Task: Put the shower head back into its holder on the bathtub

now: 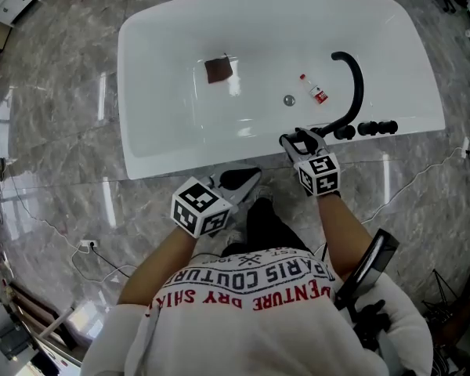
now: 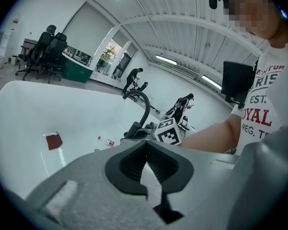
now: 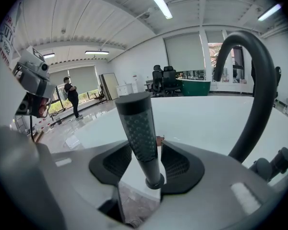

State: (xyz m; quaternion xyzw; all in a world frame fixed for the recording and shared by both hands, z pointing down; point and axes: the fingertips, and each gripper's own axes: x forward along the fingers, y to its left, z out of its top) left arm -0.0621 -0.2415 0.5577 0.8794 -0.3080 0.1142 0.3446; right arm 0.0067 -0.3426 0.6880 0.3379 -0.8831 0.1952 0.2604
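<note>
A black, stick-shaped shower head [image 3: 139, 133] stands upright on the near rim of the white bathtub [image 1: 180, 159]. Its lower end sits in a round black collar [image 3: 154, 181]. My right gripper [image 3: 141, 159] is at that rim beside the arched black spout [image 1: 352, 92]. Its jaws stand on either side of the shower head, with a thin gap at the right pad. In the head view the right gripper [image 1: 294, 141] hides the shower head. My left gripper [image 1: 247, 180] hangs in front of the tub, shut and empty, and points at the tub's side [image 2: 145, 164].
Black tap knobs [image 1: 376, 128] sit on the rim right of the spout. Inside the tub lie a brown square piece [image 1: 218, 70], a small bottle [image 1: 314, 89] and the drain [image 1: 289, 100]. Grey marble floor [image 1: 55, 131] surrounds the tub, with a white cable [image 1: 31, 210] at the left.
</note>
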